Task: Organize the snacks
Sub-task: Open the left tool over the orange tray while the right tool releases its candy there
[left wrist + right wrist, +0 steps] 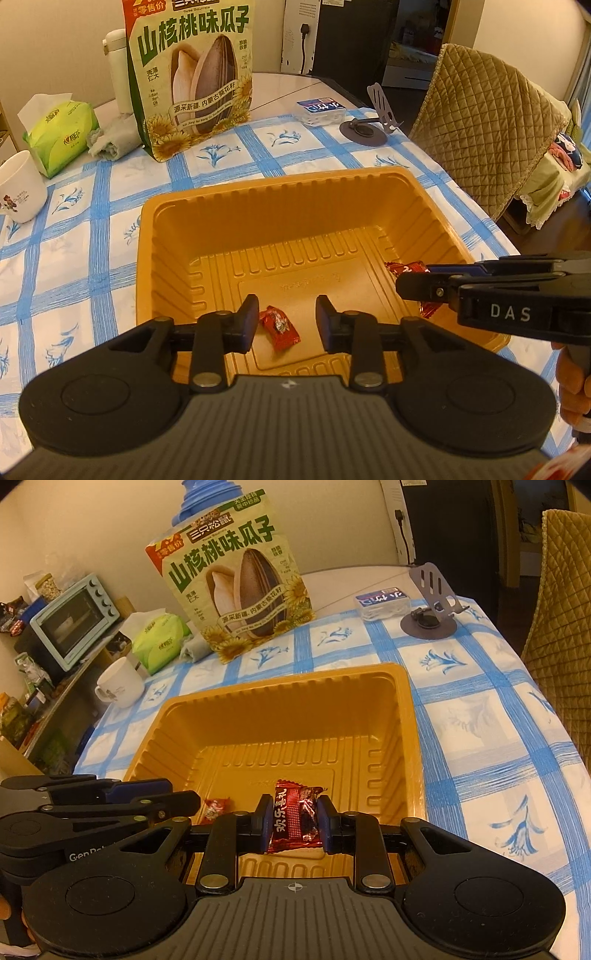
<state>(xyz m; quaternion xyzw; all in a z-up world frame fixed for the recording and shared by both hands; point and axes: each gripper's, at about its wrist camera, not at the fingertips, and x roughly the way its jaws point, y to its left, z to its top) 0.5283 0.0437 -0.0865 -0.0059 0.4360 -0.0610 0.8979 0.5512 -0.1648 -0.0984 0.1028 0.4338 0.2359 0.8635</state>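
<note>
An orange plastic tray point(258, 181) point(295, 675) sits on the blue-checked tablecloth. My left gripper point(287, 325) is inside it near the front wall, jaws open. A small red candy point(279, 328) point(216, 806) lies loose on the tray floor between the pads, close to the left one. My right gripper point(291, 806) is shut on a red foil snack packet point(295, 816) point(406, 267), held just above the tray floor at the right side. In the left wrist view the right gripper point(413, 277) comes in from the right. In the right wrist view the left gripper point(184, 797) shows at the left.
Behind the tray stand a large sunflower-seed bag point(192, 74), a green tissue pack point(59, 136), a white mug point(20, 192), a small box point(321, 107) and a phone stand point(369, 125). A quilted chair point(491, 122) is at the right; a toaster oven point(74, 620) sits off the table's left.
</note>
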